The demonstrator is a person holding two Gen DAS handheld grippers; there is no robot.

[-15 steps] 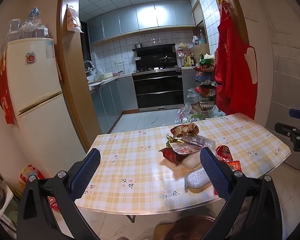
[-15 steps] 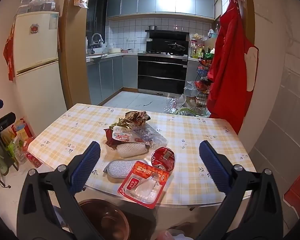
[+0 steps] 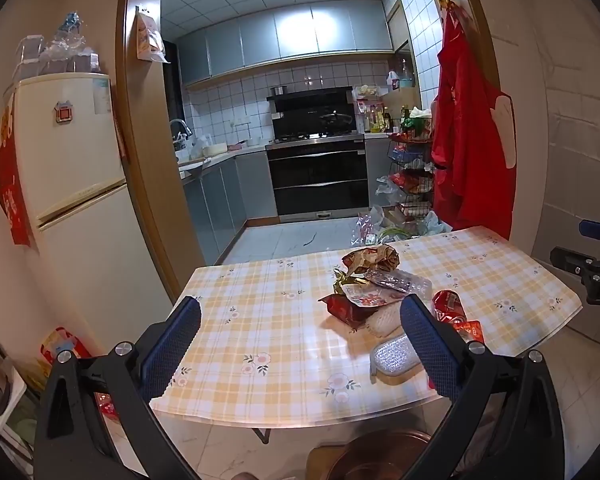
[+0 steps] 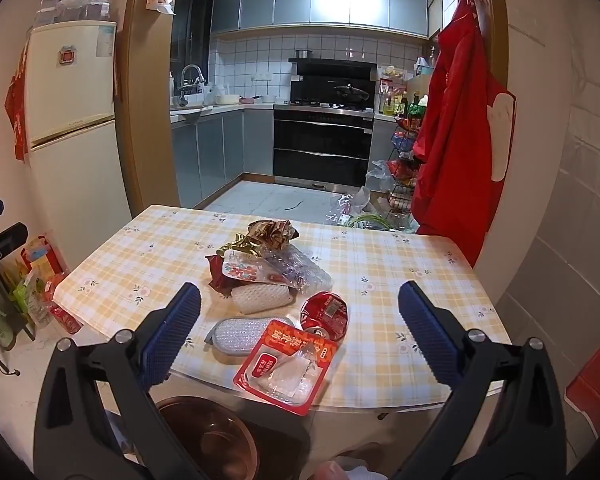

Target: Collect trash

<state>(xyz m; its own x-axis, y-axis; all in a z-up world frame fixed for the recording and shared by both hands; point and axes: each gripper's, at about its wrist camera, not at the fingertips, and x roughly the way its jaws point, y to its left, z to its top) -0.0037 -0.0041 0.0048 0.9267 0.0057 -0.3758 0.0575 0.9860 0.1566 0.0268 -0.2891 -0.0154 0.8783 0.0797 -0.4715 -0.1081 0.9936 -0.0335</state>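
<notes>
Both spread wide and empty: left gripper (image 3: 300, 344) and right gripper (image 4: 300, 332), poised short of the table's (image 4: 400, 248) near edge, presumably to choose a first piece. Trash heaped mid-table: crumpled wrappers (image 4: 274, 232), crushed red can (image 4: 326, 314), red packet (image 4: 288, 364) overhanging the near edge. Below that edge, a copper-coloured bin (image 4: 208, 436), likely set to catch drops.
</notes>
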